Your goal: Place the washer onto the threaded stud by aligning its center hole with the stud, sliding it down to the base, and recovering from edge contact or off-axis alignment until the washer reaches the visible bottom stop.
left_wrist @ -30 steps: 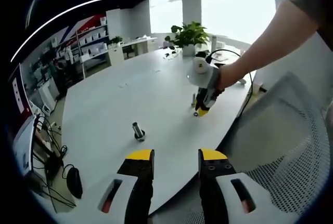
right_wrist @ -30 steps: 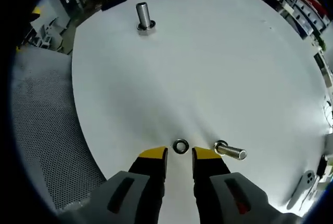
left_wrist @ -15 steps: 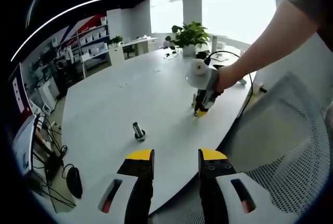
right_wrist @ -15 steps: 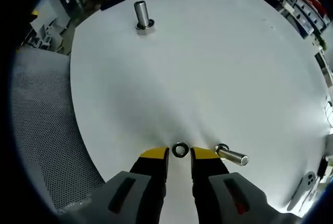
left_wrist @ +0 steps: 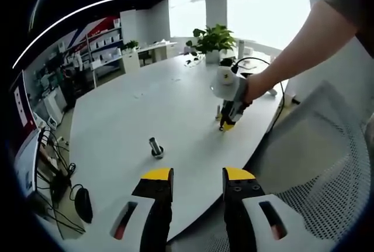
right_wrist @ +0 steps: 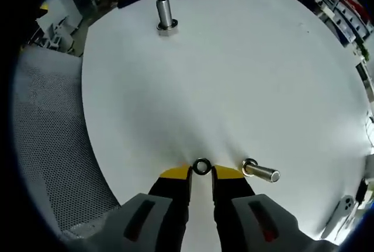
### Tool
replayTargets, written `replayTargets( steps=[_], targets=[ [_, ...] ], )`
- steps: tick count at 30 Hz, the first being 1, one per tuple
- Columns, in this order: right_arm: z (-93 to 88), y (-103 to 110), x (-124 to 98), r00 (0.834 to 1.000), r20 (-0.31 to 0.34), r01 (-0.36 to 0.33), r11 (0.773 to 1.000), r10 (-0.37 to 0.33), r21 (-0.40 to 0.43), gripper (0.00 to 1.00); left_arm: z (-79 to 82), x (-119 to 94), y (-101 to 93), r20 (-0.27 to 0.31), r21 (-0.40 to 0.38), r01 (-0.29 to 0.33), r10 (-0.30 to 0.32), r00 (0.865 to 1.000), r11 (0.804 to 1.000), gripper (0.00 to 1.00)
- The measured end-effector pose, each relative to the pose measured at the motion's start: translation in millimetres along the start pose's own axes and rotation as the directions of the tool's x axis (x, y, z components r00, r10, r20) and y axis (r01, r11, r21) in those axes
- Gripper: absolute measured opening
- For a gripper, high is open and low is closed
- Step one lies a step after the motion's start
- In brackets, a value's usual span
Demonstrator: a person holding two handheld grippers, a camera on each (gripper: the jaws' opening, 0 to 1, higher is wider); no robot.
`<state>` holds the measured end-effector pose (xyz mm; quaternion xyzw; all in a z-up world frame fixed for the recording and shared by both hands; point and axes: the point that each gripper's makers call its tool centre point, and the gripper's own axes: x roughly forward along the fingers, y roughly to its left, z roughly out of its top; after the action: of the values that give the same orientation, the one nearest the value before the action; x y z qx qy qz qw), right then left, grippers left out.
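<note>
Left gripper view first. Left gripper (left_wrist: pixel 197 177) rises from the bottom centre, yellow-tipped jaws parted with a clear gap, nothing between them, held over the near edge of the white table (left_wrist: pixel 146 103). One threaded stud (left_wrist: pixel 155 147) stands upright on the table just above the left jaw tip. Right of centre, a person's bare forearm (left_wrist: pixel 298 47) slants down from the upper right corner; the hand (left_wrist: pixel 252 88) grips the right gripper (left_wrist: pixel 225 126), which points steeply down with its yellow tips at the tabletop. Mesh chair back (left_wrist: pixel 315 164) at lower right; potted plant (left_wrist: pixel 211 38) at the far end of the table, top centre.

Right gripper view. Right gripper (right_wrist: pixel 201 174) comes up from the bottom centre, jaws narrowed to a small gap but not closed. Washer (right_wrist: pixel 201 166) lies flat on the table (right_wrist: pixel 234 71) right at the jaw tips, at the mouth of the gap; whether the tips touch it, cannot tell. Not lifted. A second stud (right_wrist: pixel 260 172) sits just right of the right jaw tip, appearing to lean toward the right of the frame. The upright stud (right_wrist: pixel 165 15) is well apart, at upper left near the table's rim.
</note>
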<state>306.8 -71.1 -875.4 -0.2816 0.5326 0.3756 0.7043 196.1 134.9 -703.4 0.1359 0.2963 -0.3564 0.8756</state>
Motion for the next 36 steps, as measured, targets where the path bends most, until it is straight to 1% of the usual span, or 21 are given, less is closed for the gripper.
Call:
replayTargets(
  steps=[4,5,6,7,9,11,14,17,20,24,25,26,27,31,35,36],
  targets=[
    [0.5,0.3,0.6,1.0,-0.021,-0.001,1.0,0.001,0.003,0.17,-0.1,0.1,-0.2,-0.001,0.003,-0.001,0.001,1.0,1.0,0.32],
    [-0.7,1.5,0.8,0.999,-0.045,-0.003,0.999,0.002,-0.037,0.17,0.1,0.0,0.1,-0.001,0.002,-0.002,0.002,1.0,1.0,0.32],
    [-1.0,1.3,0.7,0.999,-0.053,-0.004,0.998,0.001,-0.056,0.17,0.0,0.0,0.2,0.0,0.001,-0.002,0.002,1.0,1.0,0.32],
    [-1.1,1.7,1.0,0.998,-0.068,-0.002,0.996,-0.005,-0.093,0.17,-0.2,0.1,0.2,-0.001,-0.001,-0.002,0.002,1.0,1.0,0.32],
    [0.1,2.9,2.5,0.997,-0.08,-0.002,0.996,-0.005,-0.085,0.17,-0.3,0.3,0.2,-0.003,0.001,-0.003,0.003,1.0,1.0,0.32],
    [0.4,2.0,2.8,0.994,-0.113,-0.002,0.997,-0.007,-0.08,0.17,0.1,-0.1,0.9,0.001,0.001,-0.007,0.007,1.0,1.0,0.32],
    [0.8,2.7,3.0,0.989,-0.149,0.001,0.996,-0.015,-0.088,0.16,-1.0,0.9,0.9,-0.006,-0.001,-0.005,0.005,1.0,1.0,0.32],
    [0.1,2.2,4.2,0.984,-0.175,0.002,0.994,-0.022,-0.113,0.16,-1.0,0.7,0.4,-0.007,0.004,-0.005,0.005,1.0,1.0,0.32],
    [0.4,2.5,4.0,0.98,-0.199,0.006,0.993,-0.029,-0.116,0.15,-1.2,0.2,0.7,-0.007,0.003,-0.007,0.007,1.0,1.0,0.31],
    [0.4,3.6,4.7,0.971,-0.232,0.033,0.994,-0.057,-0.105,0.15,-0.7,-0.1,0.7,-0.004,0.002,-0.007,0.007,1.0,1.0,0.31],
    [0.5,4.0,5.0,0.969,-0.239,0.038,0.993,-0.064,-0.11,0.15,-0.7,0.0,0.2,-0.004,0.004,-0.006,0.006,1.0,1.0,0.31],
    [-0.5,1.8,4.6,0.963,-0.257,0.048,0.991,-0.079,-0.126,0.15,-0.9,0.0,0.2,-0.005,0.005,-0.006,0.006,1.0,1.0,0.31],
    [0.5,1.7,8.2,0.963,-0.258,0.048,0.991,-0.078,-0.123,0.15,-0.9,0.1,0.2,-0.005,0.006,-0.006,0.006,1.0,1.0,0.31],
    [0.0,1.4,5.1,0.96,-0.271,0.049,0.995,-0.071,-0.09,0.15,-1.9,0.3,-1.0,-0.01,0.005,0.0,0.0,1.0,1.0,0.31],
    [-1.2,2.1,5.2,0.963,-0.262,0.045,0.996,-0.065,-0.082,0.15,-0.4,-0.5,-2.0,-0.005,0.007,0.002,-0.002,1.0,1.0,0.32],
    [-1.3,1.7,5.4,0.965,-0.253,0.05,0.996,-0.065,-0.069,0.15,-0.2,-0.6,-1.2,-0.003,0.007,0.0,0.0,1.0,1.0,0.32]
  ],
)
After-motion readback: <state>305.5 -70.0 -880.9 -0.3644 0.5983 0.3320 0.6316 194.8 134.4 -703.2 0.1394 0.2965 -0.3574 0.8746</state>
